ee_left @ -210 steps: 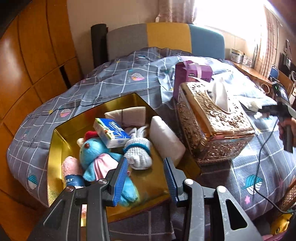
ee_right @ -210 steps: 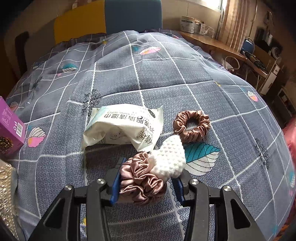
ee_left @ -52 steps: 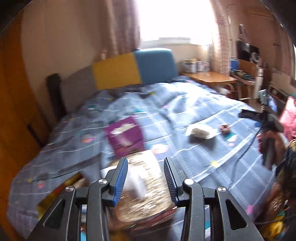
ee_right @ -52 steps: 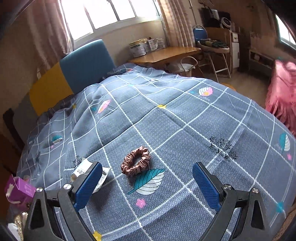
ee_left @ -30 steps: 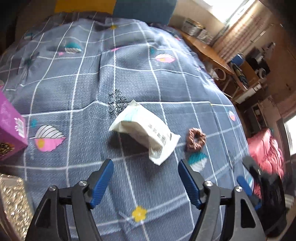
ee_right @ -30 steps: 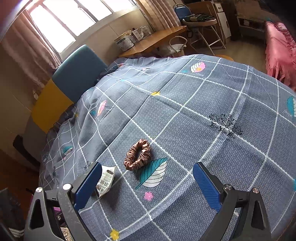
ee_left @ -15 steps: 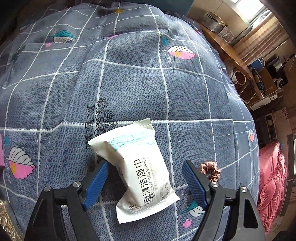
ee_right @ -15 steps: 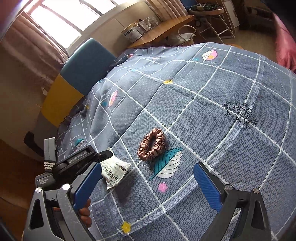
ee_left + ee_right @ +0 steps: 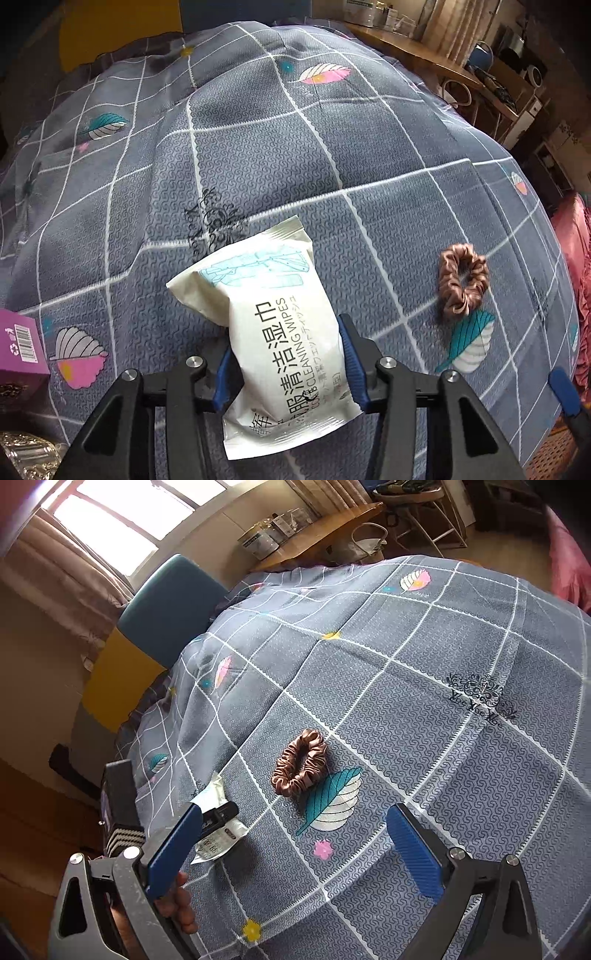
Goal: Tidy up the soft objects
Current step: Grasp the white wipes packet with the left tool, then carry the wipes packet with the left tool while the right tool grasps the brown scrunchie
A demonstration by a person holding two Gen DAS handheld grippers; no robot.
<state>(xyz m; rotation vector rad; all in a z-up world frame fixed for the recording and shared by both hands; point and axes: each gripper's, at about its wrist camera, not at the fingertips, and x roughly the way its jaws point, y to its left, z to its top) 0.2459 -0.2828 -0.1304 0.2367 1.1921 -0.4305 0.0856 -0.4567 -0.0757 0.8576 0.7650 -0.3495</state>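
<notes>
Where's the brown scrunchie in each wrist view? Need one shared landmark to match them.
Left wrist: brown scrunchie at right, mid-height, right of the wipes pack.
Right wrist: scrunchie near centre.
Shared landmark: teal leaf print on the bedspread, touching the scrunchie's near side.

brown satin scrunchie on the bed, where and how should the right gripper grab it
Grip the brown satin scrunchie across one side of its ruffled ring, coming from above. It lies flat and alone on the grey checked bedspread, so only its top is exposed. The right gripper is open.
</notes>
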